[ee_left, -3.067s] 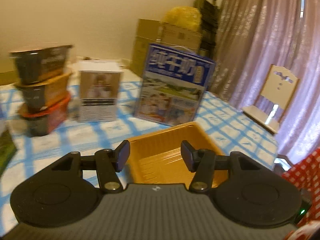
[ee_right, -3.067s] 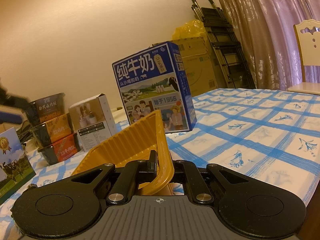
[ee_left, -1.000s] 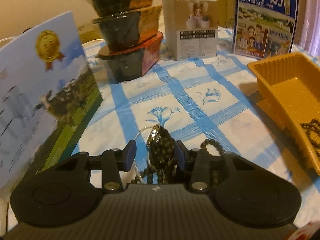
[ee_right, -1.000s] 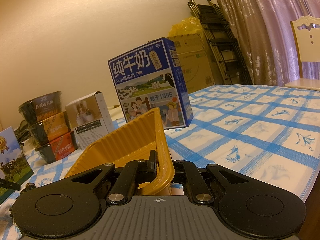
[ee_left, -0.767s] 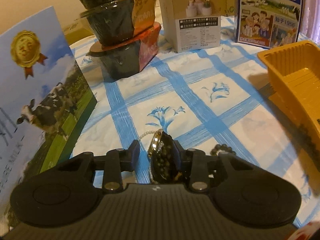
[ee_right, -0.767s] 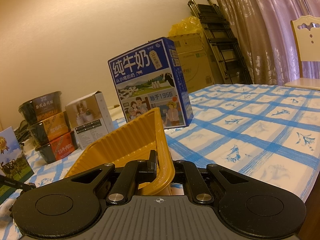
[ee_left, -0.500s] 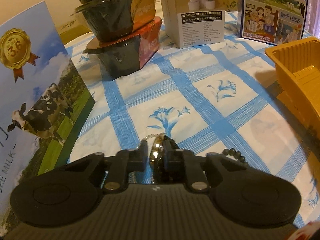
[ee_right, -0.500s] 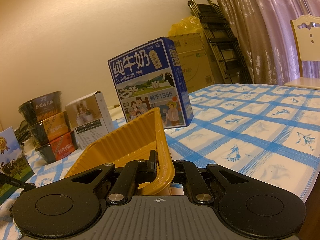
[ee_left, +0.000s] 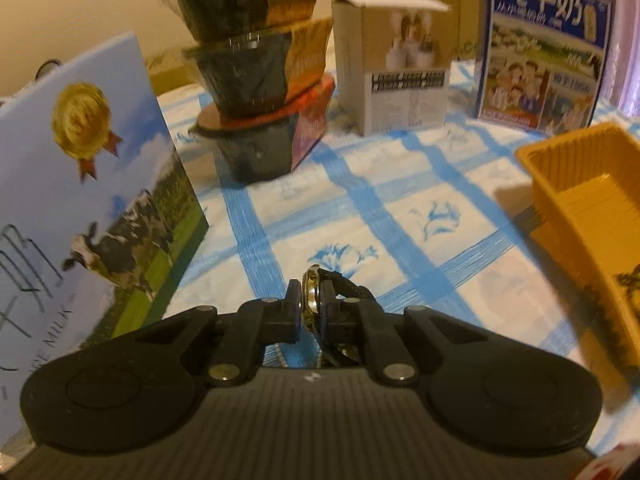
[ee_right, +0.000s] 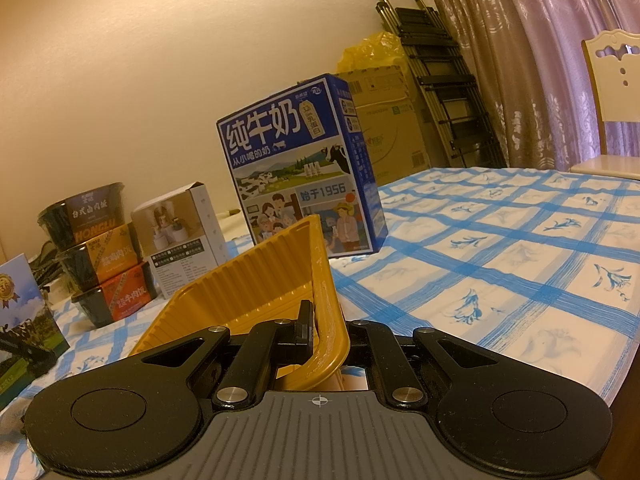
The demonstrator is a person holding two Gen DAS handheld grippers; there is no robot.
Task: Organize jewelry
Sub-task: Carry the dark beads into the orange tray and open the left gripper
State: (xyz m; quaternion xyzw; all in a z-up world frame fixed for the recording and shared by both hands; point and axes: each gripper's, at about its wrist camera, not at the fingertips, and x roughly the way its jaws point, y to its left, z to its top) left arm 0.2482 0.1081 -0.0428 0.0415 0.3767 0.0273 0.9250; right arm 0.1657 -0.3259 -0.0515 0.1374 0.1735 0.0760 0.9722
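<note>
My left gripper (ee_left: pixel 310 309) hangs just above the blue-checked tablecloth (ee_left: pixel 400 200), its jaws closing. Its pads press on a gold-rimmed jewelry piece (ee_left: pixel 309 280) with a dark strap trailing to the right. A bit of pale chain (ee_left: pixel 277 351) shows under the fingers. The yellow ribbed tray (ee_left: pixel 580 208) lies to the right, with dark beads (ee_left: pixel 628 280) in it. In the right wrist view, my right gripper (ee_right: pixel 320 330) is shut on the near rim of the tray (ee_right: pixel 256 280), which is tilted up.
A blue milk carton (ee_left: pixel 544 48), a small white box (ee_left: pixel 400 68) and three stacked dark bowls (ee_left: pixel 260 92) stand at the back. A tall milk box (ee_left: pixel 88 184) is close on the left. A chair (ee_right: pixel 612 92) and a folded cart (ee_right: pixel 440 72) stand beyond the table.
The left jaws have closed from wide apart onto the gold-rimmed piece, and the gripper has lifted slightly with it. The right gripper and the tray have not moved.
</note>
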